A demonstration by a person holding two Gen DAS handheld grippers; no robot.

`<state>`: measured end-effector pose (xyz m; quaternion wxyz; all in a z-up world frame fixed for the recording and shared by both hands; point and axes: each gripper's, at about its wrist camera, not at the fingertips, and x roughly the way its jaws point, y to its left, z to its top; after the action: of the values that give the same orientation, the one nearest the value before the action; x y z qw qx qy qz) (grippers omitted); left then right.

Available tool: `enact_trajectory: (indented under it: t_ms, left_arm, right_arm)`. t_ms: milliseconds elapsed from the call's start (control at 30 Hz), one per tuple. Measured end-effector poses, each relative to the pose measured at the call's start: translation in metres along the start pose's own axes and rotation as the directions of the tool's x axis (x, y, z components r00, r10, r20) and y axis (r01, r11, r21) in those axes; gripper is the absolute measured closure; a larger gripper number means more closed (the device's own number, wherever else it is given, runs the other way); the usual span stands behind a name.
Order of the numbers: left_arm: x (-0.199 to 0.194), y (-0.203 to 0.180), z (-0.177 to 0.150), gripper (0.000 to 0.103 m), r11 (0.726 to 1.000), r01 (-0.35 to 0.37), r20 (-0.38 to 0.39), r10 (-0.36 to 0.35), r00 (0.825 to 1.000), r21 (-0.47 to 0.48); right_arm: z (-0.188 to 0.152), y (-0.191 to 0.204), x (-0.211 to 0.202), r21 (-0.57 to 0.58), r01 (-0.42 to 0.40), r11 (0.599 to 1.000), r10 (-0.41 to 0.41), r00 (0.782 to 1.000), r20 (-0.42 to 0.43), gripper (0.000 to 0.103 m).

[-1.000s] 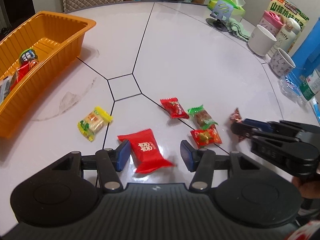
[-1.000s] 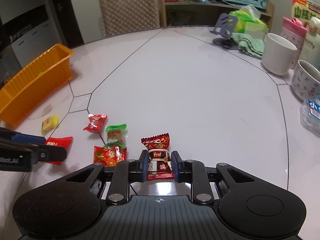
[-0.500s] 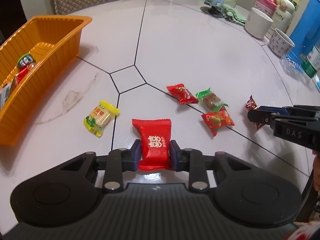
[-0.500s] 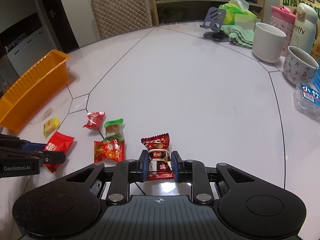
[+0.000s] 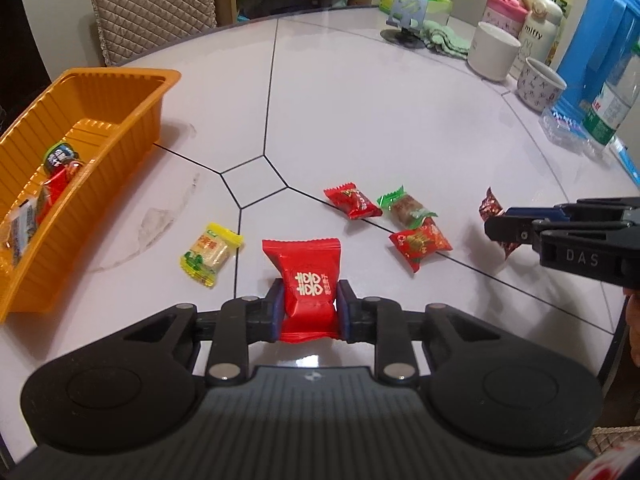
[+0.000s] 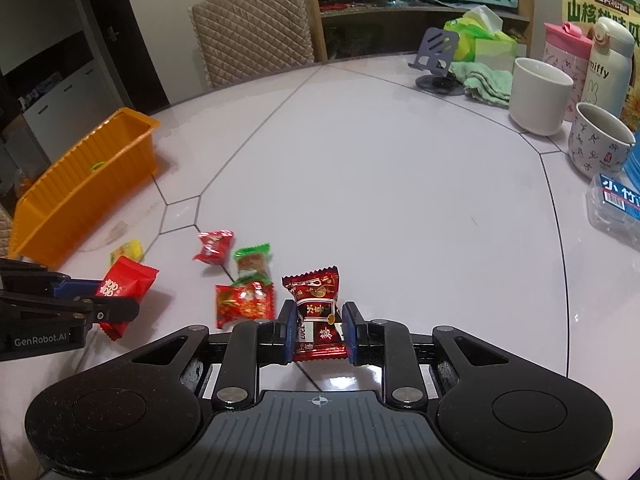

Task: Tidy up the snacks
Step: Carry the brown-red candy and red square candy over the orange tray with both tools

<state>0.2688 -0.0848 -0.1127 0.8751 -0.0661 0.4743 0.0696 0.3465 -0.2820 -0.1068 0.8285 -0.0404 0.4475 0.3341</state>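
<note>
Pinching a red packet [image 5: 306,285], the left gripper [image 5: 310,309] has just closed its fingers on it, low over the surface [image 5: 360,120]. Right gripper [image 6: 318,330] clamps a dark-red candy [image 6: 316,308], prob. lifted slightly. Four snacks lie loose betw. them; orange tray [image 5: 132,120] sits left w/ several inside.

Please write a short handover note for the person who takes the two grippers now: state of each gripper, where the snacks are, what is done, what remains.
Left gripper: jaws have just closed on the bright red packet.
Right gripper: shut on the dark red packet.
Orange tray, on the left side of the table: some snacks already lie inside.
Loose on the table: yellow packet, small red candy, green-ended candy, red-and-green packet.
Left to do: carry both held packets to the tray, then the four loose ones.
</note>
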Motion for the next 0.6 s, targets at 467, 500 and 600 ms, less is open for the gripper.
enact_trajectory:
  t_ms: [467, 500, 600]
  left_arm:
    - [-0.057, 0.034, -0.01, 0.08, 0.997, 0.005, 0.067, 0.001, 0.998, -0.08]
    - [-0.061, 0.037, -0.012, 0.08, 0.996, 0.004, 0.071, 0.002, 0.997, -0.087]
    - [-0.073, 0.047, -0.017, 0.08, 0.994, -0.002, 0.084, 0.011, 0.996, -0.109]
  right_arm:
    - [0.004, 0.062, -0.027, -0.065, -0.122, 0.99, 0.122, 0.992, 0.006, 0.079]
    - [0.005, 0.068, -0.028, -0.072, -0.131, 0.989, 0.131, 0.991, 0.003, 0.078]
    - [0.006, 0.086, -0.029, -0.094, -0.16, 0.983, 0.161, 0.987, -0.003, 0.078]
